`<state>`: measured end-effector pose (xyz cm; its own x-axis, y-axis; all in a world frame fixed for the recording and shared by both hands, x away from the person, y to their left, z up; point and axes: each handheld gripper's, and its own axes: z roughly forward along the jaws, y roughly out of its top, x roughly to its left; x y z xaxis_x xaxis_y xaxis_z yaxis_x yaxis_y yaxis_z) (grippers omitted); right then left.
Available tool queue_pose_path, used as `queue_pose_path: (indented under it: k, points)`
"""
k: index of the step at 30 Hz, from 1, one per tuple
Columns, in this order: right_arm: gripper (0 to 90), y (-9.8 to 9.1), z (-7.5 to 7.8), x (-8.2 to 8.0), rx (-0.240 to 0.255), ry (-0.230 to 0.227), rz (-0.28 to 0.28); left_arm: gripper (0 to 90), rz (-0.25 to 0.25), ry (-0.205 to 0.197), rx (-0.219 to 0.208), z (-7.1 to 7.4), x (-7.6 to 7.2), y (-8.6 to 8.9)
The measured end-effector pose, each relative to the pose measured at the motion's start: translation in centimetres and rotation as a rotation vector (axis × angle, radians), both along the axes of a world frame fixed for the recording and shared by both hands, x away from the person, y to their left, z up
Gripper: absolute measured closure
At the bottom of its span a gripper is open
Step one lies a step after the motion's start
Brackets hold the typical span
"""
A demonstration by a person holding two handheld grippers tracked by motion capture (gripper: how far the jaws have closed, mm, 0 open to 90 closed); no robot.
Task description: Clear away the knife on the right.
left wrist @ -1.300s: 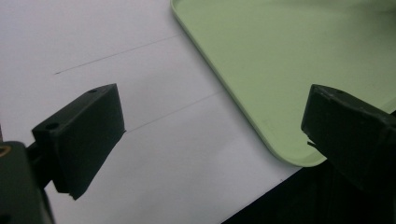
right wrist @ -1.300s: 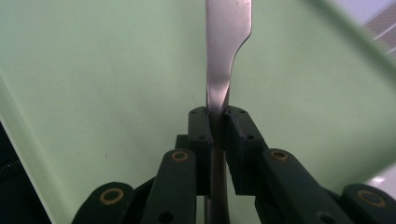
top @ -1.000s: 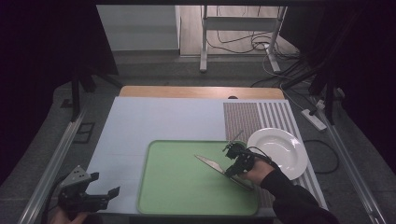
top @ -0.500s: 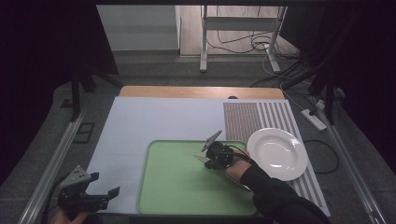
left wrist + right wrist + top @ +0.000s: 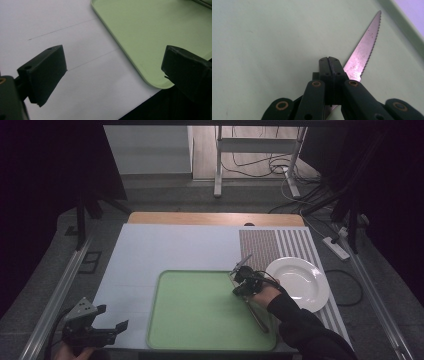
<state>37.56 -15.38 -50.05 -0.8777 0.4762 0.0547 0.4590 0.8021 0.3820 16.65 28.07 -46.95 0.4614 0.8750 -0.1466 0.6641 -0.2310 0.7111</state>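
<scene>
A serrated table knife [image 5: 362, 55] lies flat on the green tray [image 5: 200, 320] near its right edge, its handle [image 5: 259, 319] running toward the front. My right gripper [image 5: 239, 287] sits low over the blade, and its jaws [image 5: 331, 65] are pressed together, with the blade passing underneath them and pointing up and to the right. I see nothing between the pads. My left gripper [image 5: 110, 317] rests at the table's front left corner, jaws wide apart [image 5: 112, 75] and empty, with the tray's corner [image 5: 150, 37] ahead of it.
A white plate [image 5: 300, 280] sits on a striped mat [image 5: 280, 245] right of the tray. A pale sheet [image 5: 165, 250] covers the tabletop. The table's front edge [image 5: 140, 105] is close below my left gripper. Cables and a stand's legs lie on the floor beyond.
My right hand swung left over the tray, then came back a little to the right. The knife now lies steeper along the tray's right edge. The left gripper stayed put.
</scene>
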Motion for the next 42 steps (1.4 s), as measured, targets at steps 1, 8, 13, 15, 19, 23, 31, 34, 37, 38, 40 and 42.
queue_pose_path:
  k: [1,8,13,15,19,23,31,34,37,38,40,42]
  points:
    - [90.0,-0.2,0.0,0.0,0.000,-0.001,-0.006,5.9,0.000,0.000,0.000,0.0,0.0,0.0]
    - [90.0,-1.9,0.1,0.2,0.003,0.017,-0.049,5.9,-0.002,-0.001,0.002,0.0,0.0,0.0]
    - [90.0,-2.7,0.2,0.1,-0.003,0.022,-0.060,5.9,-0.001,-0.001,0.000,0.0,0.0,0.0]
    - [90.0,-3.1,0.2,0.2,-0.004,0.029,-0.073,5.9,-0.001,-0.001,-0.001,0.0,0.0,0.0]
    - [90.0,-4.0,0.3,0.1,-0.015,0.024,-0.101,5.9,-0.002,-0.002,0.000,0.0,0.0,0.0]
    - [90.0,-5.3,0.4,0.1,-0.021,0.019,-0.128,5.9,-0.002,-0.001,0.000,0.0,0.0,0.0]
    - [90.0,-6.9,0.5,0.0,0.008,0.048,-0.164,5.9,-0.001,-0.001,-0.001,0.0,0.0,0.0]
    - [90.0,-6.8,0.7,-0.1,0.018,0.040,-0.161,5.9,-0.001,-0.001,-0.002,0.0,0.0,0.0]
    - [86.1,-6.9,1.2,-0.1,0.057,0.031,-0.173,5.9,-0.002,-0.001,-0.001,0.0,0.0,0.0]
    - [84.4,-6.9,1.3,-0.1,0.067,0.028,-0.177,5.9,-0.002,-0.001,-0.001,0.0,0.0,0.0]
    - [79.7,-6.8,1.6,-0.1,0.089,0.023,-0.183,5.9,-0.001,-0.001,0.000,0.0,0.0,0.0]
    - [74.8,-6.7,1.8,-0.2,0.101,0.020,-0.186,5.9,-0.001,-0.001,0.000,0.0,0.0,0.0]
